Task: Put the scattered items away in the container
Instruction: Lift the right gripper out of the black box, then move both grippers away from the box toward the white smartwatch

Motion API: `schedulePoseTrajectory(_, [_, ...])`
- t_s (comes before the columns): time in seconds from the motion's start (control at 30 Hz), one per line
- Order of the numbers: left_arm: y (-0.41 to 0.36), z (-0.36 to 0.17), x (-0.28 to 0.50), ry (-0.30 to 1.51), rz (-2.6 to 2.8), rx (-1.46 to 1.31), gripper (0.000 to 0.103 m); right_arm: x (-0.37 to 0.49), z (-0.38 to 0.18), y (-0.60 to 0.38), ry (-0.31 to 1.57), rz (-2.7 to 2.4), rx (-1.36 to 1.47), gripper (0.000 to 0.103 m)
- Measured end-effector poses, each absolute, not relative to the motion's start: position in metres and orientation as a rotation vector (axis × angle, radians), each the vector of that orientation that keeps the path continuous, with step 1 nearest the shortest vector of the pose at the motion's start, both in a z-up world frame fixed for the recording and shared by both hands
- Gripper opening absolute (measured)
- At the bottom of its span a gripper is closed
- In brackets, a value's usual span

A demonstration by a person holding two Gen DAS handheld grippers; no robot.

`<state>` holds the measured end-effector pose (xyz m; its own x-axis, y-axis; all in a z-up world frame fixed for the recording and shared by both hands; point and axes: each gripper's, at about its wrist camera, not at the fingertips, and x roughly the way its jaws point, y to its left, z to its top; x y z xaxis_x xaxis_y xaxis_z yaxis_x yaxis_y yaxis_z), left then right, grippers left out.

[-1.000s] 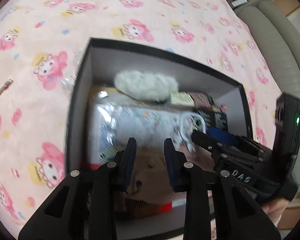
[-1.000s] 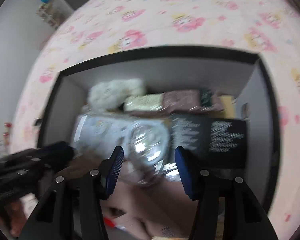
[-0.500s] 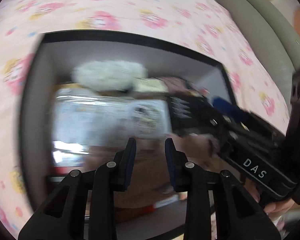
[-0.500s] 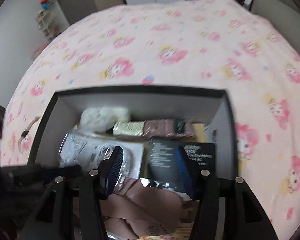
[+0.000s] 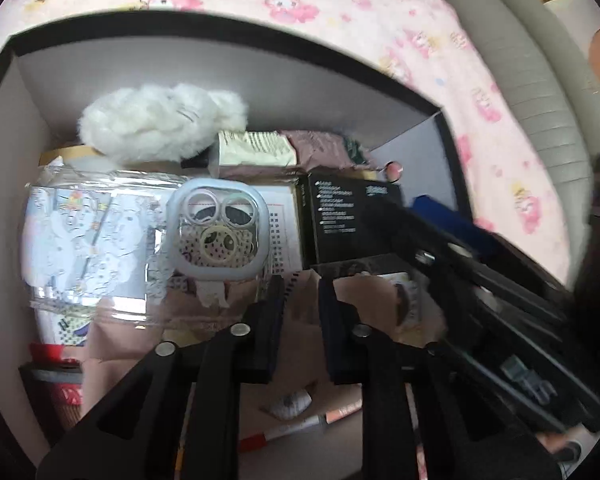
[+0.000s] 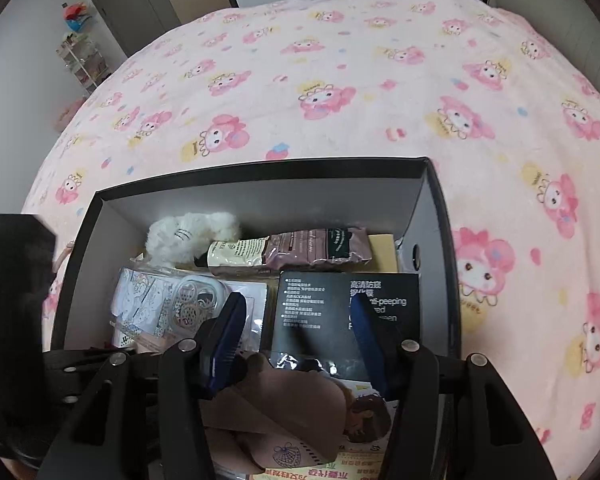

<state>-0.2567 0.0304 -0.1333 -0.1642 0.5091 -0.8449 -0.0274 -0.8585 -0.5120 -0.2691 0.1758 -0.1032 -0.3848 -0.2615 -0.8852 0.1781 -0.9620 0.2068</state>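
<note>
A pink bedspread [image 6: 340, 92] printed with cartoon rabbits covers the bed, and on it sits the black-rimmed box [image 6: 260, 170] that serves as the container, well filled. Over the last second the left gripper [image 5: 300, 300] has dropped deeper into the box, so the contents fill its view: just ahead of its fingertips lies a clear phone case [image 5: 218, 232] on a plastic-wrapped sheet of stickers [image 5: 88, 248], with a white plush toy [image 5: 160, 122] farther ahead against the far wall and a black screen-protector box [image 5: 348, 220] ahead to its right. Its jaws are closing, with nothing visibly pinched between them, only brownish-pink cloth [image 5: 292, 344] underneath. The right gripper [image 6: 300, 336] has lifted back a little, so that more bedspread shows beyond the box; its blue-padded jaws stand apart and empty above the same cloth. Judging by this, an item has been left in the box, and the hands can go for whatever remains outside.
</note>
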Motion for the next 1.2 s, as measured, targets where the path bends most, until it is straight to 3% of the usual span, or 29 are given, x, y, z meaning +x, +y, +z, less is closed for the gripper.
schedulePoseTrajectory(0.03, [0.025, -0.128, -0.255, -0.555, 2.094, -1.733, 0.030, -0.270, -0.103, 0.175, -0.118, -2.407, 1.560, 0.051])
schedulePoseTrajectory(0.1, [0.007, -0.115, -0.251, -0.544, 2.178, -1.695, 0.037, -0.271, -0.100, 0.174, -0.145, -2.406, 1.542, 0.051])
schedulePoseTrajectory(0.23, [-0.030, -0.110, -0.265, -0.573, 2.350, -1.723, 0.037, -0.280, -0.102, 0.164, -0.161, -2.375, 1.566, 0.051])
schedulePoseTrajectory(0.53, [-0.029, -0.129, -0.297, -0.443, 2.468, -1.856, 0.032, -0.293, -0.145, 0.120, -0.097, -2.111, 1.705, 0.046])
schedulePoseTrajectory(0.63, [-0.030, -0.131, -0.294, -0.479, 2.431, -1.907, 0.031, -0.288, -0.147, 0.116, -0.103, -2.070, 1.699, 0.046])
schedulePoseTrajectory(0.77, [-0.036, -0.128, -0.288, -0.552, 2.382, -1.858, 0.031, -0.278, -0.142, 0.116, -0.058, -2.109, 1.688, 0.046])
schedulePoseTrajectory(0.97, [-0.025, -0.087, -0.252, -0.469, 2.486, -1.633, 0.032, -0.252, -0.101, 0.135, 0.043, -2.350, 1.555, 0.046])
schedulePoseTrajectory(1.03, [-0.021, -0.071, -0.235, -0.433, 2.534, -1.558, 0.043, -0.239, -0.087, 0.141, 0.038, -2.414, 1.526, 0.048])
schedulePoseTrajectory(1.1, [-0.017, -0.053, -0.216, -0.375, 2.595, -1.492, 0.048, -0.227, -0.072, 0.147, 0.032, -2.472, 1.493, 0.049])
schedulePoseTrajectory(1.17, [-0.014, -0.036, -0.199, -0.332, 2.637, -1.436, 0.049, -0.217, -0.055, 0.149, 0.021, -2.505, 1.439, 0.055])
schedulePoseTrajectory(1.2, [-0.012, -0.028, -0.188, -0.312, 2.653, -1.405, 0.054, -0.208, -0.048, 0.150, 0.009, -2.525, 1.411, 0.060])
